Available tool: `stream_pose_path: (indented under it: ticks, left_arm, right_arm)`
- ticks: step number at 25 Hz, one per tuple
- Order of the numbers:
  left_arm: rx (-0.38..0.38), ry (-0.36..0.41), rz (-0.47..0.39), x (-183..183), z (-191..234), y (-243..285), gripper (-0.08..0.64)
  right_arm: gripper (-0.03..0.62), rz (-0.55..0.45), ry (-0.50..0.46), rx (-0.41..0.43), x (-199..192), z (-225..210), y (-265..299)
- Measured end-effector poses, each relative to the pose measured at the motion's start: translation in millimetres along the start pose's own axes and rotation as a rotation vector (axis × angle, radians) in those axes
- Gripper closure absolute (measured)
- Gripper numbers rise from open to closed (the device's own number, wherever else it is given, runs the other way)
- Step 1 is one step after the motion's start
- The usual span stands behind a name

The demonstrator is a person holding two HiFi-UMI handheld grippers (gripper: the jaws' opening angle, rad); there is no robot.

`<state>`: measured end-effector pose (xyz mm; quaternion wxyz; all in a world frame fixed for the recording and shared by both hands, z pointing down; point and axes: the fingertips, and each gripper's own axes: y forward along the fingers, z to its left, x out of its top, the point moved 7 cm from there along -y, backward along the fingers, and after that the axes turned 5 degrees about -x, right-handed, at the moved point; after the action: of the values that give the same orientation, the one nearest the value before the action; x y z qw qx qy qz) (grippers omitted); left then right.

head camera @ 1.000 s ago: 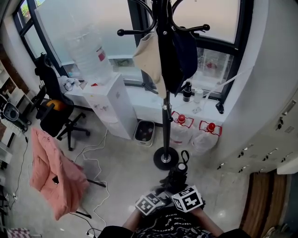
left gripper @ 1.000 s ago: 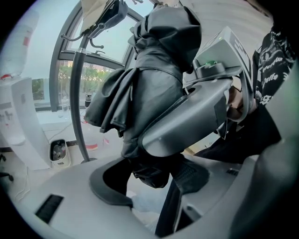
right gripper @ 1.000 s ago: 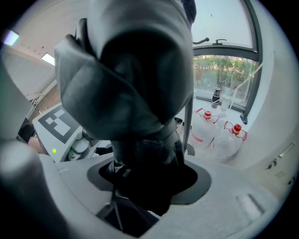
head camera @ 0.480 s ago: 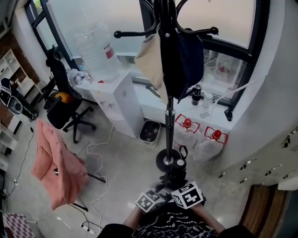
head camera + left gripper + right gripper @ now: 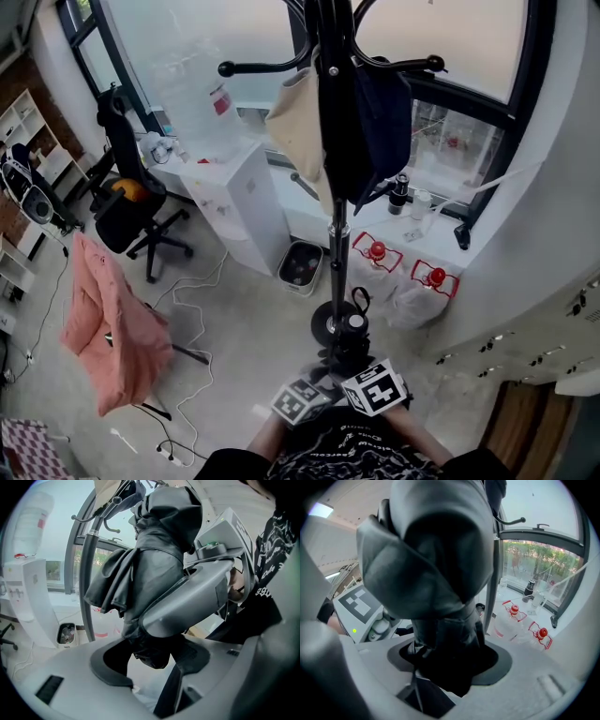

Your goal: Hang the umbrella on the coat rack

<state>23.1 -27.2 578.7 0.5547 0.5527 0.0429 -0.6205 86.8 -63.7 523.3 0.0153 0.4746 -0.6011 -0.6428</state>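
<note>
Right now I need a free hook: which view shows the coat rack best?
Head view: the coat rack shows from hooks to base. Left gripper view catches its pole beside the umbrella; right gripper view, a sliver.

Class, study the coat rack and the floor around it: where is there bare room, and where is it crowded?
Free: the outer ends of the rack's left hook and right hook; the floor between the pink coat and the rack base. Crowded: the beige bag and dark bag round the pole, water bottles right of the base.
</note>
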Motion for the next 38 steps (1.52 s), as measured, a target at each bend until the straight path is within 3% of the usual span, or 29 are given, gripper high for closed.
stream_pose_path:
  ticks: [19,38]
  left_arm:
    - [-0.013,-0.020,0.020,12,34,-7,0.301]
    - [-0.021,-0.052,0.058,7,51,-9,0.301]
  right_arm:
    - [0.310,0.024,0.014,0.010,31,-7,21]
    - [0.308,0.055,0.036,0.036,38,-8,40]
